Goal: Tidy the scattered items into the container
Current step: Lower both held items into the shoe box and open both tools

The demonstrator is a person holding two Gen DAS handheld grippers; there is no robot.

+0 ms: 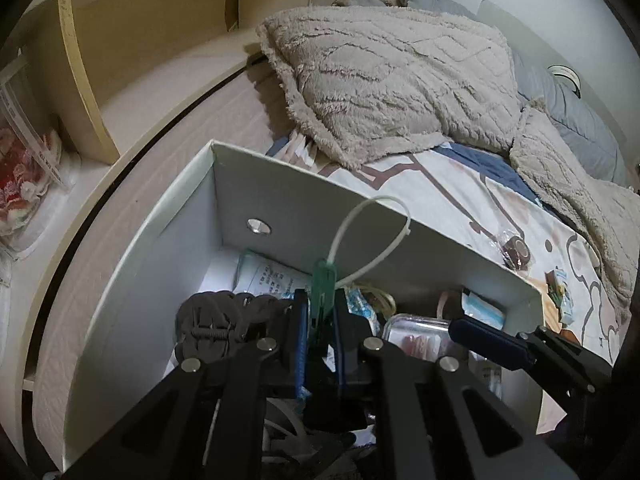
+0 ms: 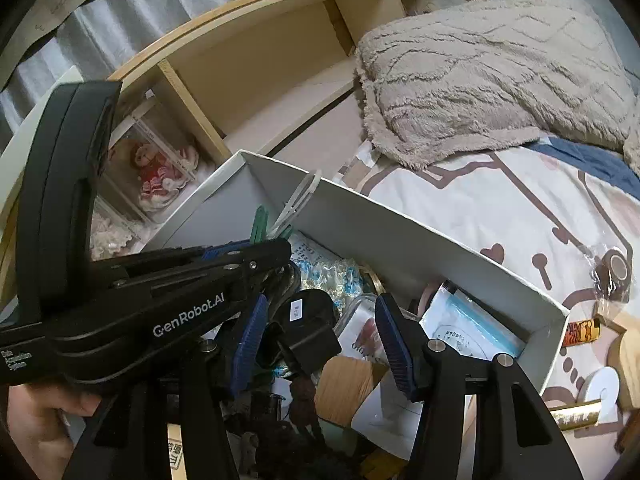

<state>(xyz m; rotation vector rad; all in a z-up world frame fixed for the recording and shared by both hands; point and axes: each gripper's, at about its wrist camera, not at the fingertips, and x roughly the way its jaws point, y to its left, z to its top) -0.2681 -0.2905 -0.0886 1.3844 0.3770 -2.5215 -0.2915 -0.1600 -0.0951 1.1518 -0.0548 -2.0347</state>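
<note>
The white box [image 1: 400, 236], open-topped, sits on the patterned bedsheet [image 1: 460, 196] and already holds a heap of things: a dark knitted piece [image 1: 216, 320] at nine o'clock of the left wrist view, a clear lidded case [image 1: 416, 336] at four o'clock, and a blue-and-white packet [image 1: 482, 308] by the far wall. The left gripper [image 1: 320, 320] hangs over the box interior with its blue pads clamped together on a green clip [image 1: 324, 284], from which a white looped tie [image 1: 376, 232] rises toward twelve o'clock above the box wall. The right gripper [image 2: 316, 336] hovers just beside it, jaws standing apart with nothing between them, above a black plug-like object [image 2: 304, 320].

The step in hand looks like the release of the clip into the box. To do it well, I judge the left gripper should drop lower first, so the loop clears the far wall and does not hook on the rim, then open over a bare spot near the printed paper [image 1: 272, 276]. The right gripper is close enough to be bumped; pulling it away toward three o'clock gives room.

Still outside on the sheet, at three o'clock of the right wrist view, lie a wrapped tape roll [image 2: 614, 270], a white disc [image 2: 602, 392] and a gold tube [image 2: 576, 414], so the task seems well along but unfinished.
</note>
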